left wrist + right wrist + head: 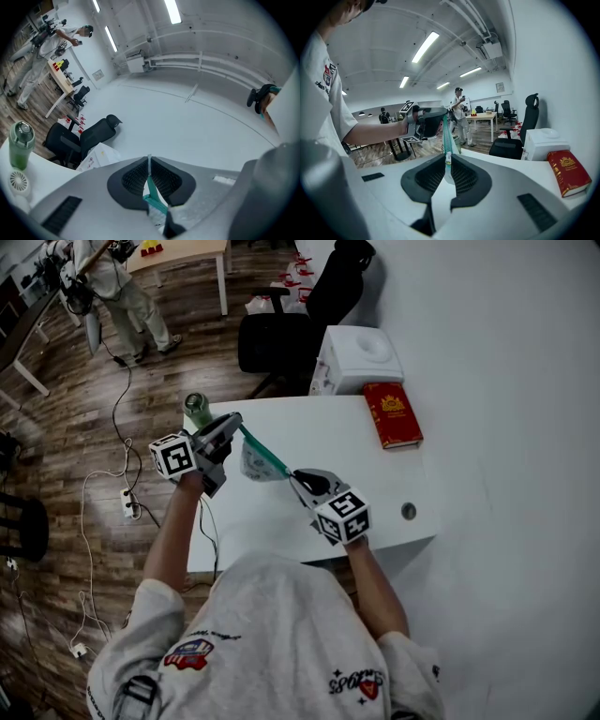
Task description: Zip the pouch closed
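Close before the person's chest, the right gripper (302,479) has its jaws closed on the near end of the pouch (261,463), at what looks like the slider's tab on its teal zip. From there the pouch hangs in the air above the white bench (394,474), its zip line drawn taut up to the left gripper (234,423), whose jaws pinch the far end of the teal tape. Thin, soft and light, the pouch would likely sag and bunch unless both ends are pulled apart. The firmer tape ends and the tab seem the best holds. Beyond stand a green bottle (197,411) and a red book (392,414).
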`<state>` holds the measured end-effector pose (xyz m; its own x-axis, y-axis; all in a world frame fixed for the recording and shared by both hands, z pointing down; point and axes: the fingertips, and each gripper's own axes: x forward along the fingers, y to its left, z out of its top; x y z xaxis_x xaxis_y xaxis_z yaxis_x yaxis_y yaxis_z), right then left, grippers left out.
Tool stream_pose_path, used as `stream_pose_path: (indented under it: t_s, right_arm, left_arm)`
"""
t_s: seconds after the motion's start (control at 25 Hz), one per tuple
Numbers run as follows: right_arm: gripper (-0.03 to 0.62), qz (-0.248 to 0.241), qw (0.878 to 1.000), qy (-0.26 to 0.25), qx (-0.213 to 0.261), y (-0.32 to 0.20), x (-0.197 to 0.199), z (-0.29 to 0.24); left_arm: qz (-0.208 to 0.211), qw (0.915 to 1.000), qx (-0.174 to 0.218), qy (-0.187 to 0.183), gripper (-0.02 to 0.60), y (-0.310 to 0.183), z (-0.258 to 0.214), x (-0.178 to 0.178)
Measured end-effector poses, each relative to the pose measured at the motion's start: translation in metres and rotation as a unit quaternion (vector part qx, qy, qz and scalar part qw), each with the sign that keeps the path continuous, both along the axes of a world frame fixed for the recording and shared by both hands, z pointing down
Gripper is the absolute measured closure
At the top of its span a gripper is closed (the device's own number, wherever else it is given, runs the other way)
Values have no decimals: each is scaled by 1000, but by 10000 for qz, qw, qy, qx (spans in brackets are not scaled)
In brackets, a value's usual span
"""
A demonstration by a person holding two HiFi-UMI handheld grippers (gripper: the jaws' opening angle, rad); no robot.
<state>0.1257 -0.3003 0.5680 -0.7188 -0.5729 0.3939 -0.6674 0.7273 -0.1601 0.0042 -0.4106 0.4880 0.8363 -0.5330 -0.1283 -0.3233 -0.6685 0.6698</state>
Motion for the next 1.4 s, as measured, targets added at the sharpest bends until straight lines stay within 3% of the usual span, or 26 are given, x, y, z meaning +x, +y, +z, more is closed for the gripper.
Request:
stream_pose_path:
  t_s: [0.24, 0.48, 0.68, 0.88, 1.12, 1.4]
  right_arm:
    - [549, 91, 9999, 84, -15, -2, 1, 3]
    - [536, 526, 9982, -262, 129, -12, 13, -4]
    - [511, 993, 9923, -696, 269, -24, 32, -23]
    - [557, 1560, 9834, -547, 747, -38, 61, -40]
    - [591, 2119, 9682, -352, 1282, -53, 84, -65]
    - [592, 2197, 9581, -254, 1822, -60, 90, -91]
  left_arm:
    - [51, 10000, 11, -23, 563, 4, -2, 4]
    - [-43, 9966, 598, -571, 563, 17, -16, 24]
    - [-361, 9862, 999, -1266, 563, 19, -13, 29]
    - [-672, 9730, 1188, -1862, 563, 14, -4, 24]
    - [-788, 9634, 1309, -2202, 563, 12, 4, 15]
    - [-923, 9493, 1650, -2511, 563, 17, 5, 14]
